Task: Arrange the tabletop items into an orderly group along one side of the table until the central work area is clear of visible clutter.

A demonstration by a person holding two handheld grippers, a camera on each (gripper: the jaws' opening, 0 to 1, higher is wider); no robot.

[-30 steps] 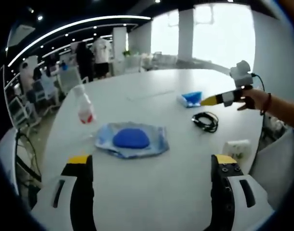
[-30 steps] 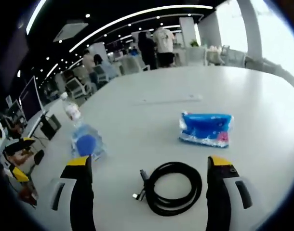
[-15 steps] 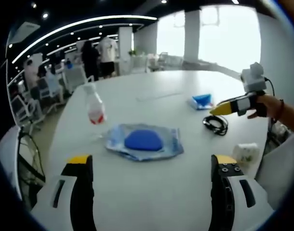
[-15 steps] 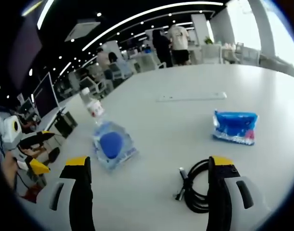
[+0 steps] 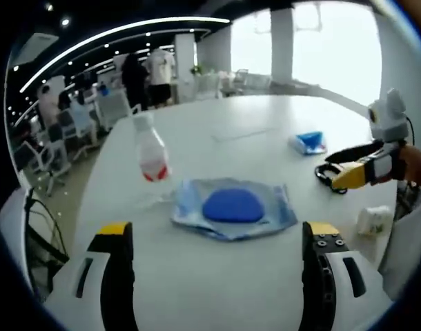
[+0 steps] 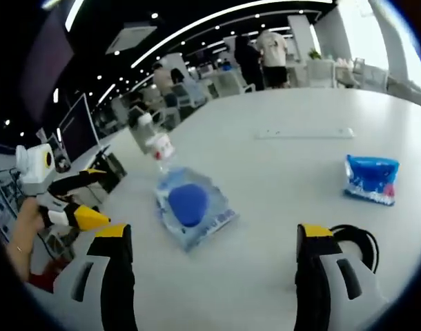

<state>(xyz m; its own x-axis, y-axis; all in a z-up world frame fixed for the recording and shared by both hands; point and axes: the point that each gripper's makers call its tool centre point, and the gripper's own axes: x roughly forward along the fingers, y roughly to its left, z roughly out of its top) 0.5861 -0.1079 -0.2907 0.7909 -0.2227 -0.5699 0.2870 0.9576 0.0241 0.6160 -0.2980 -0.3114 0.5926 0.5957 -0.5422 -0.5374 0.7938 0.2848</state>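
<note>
Left gripper view. My left gripper (image 5: 214, 276): jaws spread wide, nothing between them, hovering over the near part of the table (image 5: 197, 303).
- Pouch (image 5: 232, 208): clear plastic bag with a blue pad inside, flat on the table just ahead of my jaws, near the middle. Judged light, limp and slippery; best pinched at a flat edge or corner, since the bulge would likely slide out.
- Bottle (image 5: 151, 149): clear plastic, red label, beyond the pouch to its left, looking tilted, though the lens may bend it. Judged light, smooth and easily toppled; take it across the body at the label.
- Blue pack (image 5: 309, 141): small soft packet, far right of the table.
- Cable (image 5: 329, 172): black coil, right of the pouch, beside my other gripper.
- White pack (image 5: 373, 221): small pale packet at the right edge, nearer me.
- My right gripper (image 5: 355, 177): entering from the right, yellow-tipped; whether its jaws are parted I cannot tell from here.

Right gripper view. My right gripper (image 6: 214, 272): jaws released, empty.
- Pouch (image 6: 191, 206): ahead and between my jaws, central on the table.
- Bottle (image 6: 152, 141): just behind the pouch.
- Blue pack (image 6: 371, 179): well apart, to the right.
- Cable (image 6: 359, 245): close by my right jaw. Judged floppy; grip across several loops together.
- Left gripper (image 6: 72, 200): at the left edge, jaws apart.
</note>
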